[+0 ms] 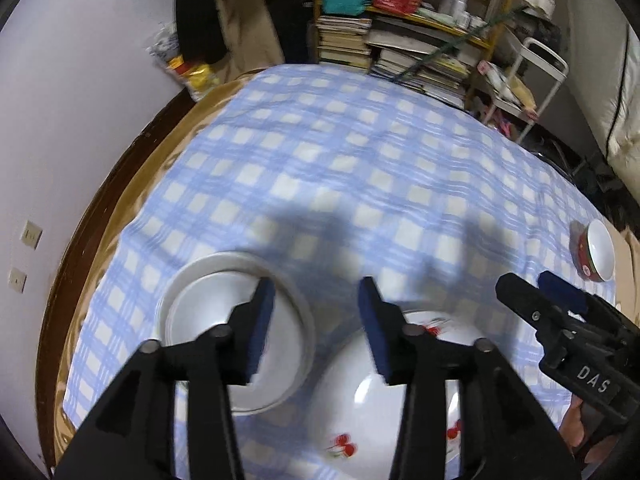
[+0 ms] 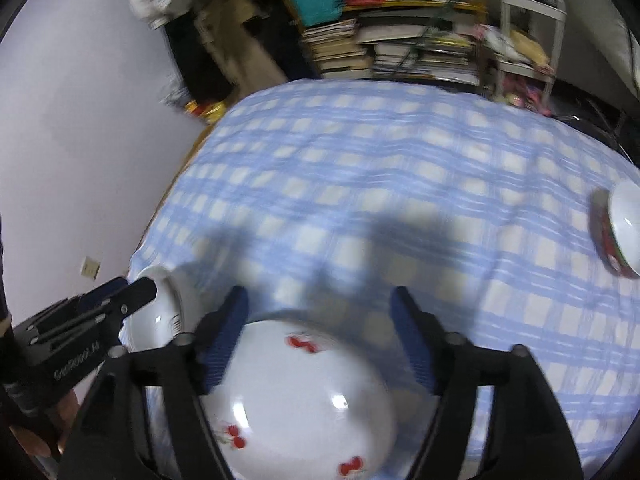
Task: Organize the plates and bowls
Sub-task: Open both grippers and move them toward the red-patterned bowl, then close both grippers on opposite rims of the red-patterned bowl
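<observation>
Left gripper [image 1: 316,300]: jaws set apart, nothing gripped; held above the plain white round plate [image 1: 224,320] on the blue-and-white checked tablecloth [image 1: 340,168].
Right gripper [image 2: 320,312]: jaws spread wide, empty, over the white round plate with red cherry prints [image 2: 304,396].
Remaining piece: a red-sided bowl with a white inside [image 2: 622,228] is seen well apart, at the cloth's far right edge.
Step judged: both plates appear set down; possibly stacked ware, blurred.
Next move: the bowl is to be fetched.
Writing: "DAS" is read on the right gripper's body.
</observation>
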`<state>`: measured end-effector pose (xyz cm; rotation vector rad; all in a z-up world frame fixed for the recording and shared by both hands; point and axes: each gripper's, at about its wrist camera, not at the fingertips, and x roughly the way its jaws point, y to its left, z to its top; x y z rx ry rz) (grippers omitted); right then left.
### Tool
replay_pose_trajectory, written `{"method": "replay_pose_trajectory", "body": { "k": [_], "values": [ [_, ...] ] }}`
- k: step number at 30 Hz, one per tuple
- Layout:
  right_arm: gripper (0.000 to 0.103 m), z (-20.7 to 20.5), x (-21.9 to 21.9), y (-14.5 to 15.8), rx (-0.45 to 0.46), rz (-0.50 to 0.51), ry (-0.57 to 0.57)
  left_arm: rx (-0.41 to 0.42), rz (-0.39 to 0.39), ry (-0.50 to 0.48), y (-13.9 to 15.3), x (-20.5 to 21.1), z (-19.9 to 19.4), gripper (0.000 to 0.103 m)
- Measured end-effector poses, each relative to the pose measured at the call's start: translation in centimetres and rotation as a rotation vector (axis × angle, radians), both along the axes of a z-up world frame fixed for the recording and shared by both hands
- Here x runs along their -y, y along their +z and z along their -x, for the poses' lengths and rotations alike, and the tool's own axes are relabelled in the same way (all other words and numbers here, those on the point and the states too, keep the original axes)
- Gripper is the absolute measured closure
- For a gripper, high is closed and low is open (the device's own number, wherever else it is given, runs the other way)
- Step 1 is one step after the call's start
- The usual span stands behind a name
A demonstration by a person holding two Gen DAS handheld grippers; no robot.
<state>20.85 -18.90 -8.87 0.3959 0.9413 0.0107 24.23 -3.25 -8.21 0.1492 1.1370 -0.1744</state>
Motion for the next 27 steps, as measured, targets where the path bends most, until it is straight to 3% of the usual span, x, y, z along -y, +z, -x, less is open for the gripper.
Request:
{"method": "replay_pose_trajectory", "body": {
  "k": [3, 4, 7, 19, 27],
  "values": [
    [0.005, 0.6, 3.0, -0.4, 0.001, 0.011, -0.054, 0.006, -0.059, -0.034, -0.5, 2.8, 0.0, 0.030],
    [0.005, 0.7, 3.7, -0.5, -0.004, 0.017, -0.068, 0.010, -0.081, -0.045, -0.6, 3.7, 0.0, 0.029],
    [0.005, 1.2, 6.5, -0.8, -0.011, 0.072, -0.098, 0.014, -0.103, -0.076, -0.9, 6.3, 0.0, 0.026],
    [0.004, 2.4, 16.9, 1.0, -0.001, 0.143, -0.128, 0.030, 0.053, -0.154, -0.5, 17.1, -0.8, 0.025],
    [0.004, 4.5, 24.9, 1.6, 0.038, 0.178, -0.253, 0.026, 0.107, -0.253, -1.4, 25.2, -0.6, 0.026]
  ]
}}
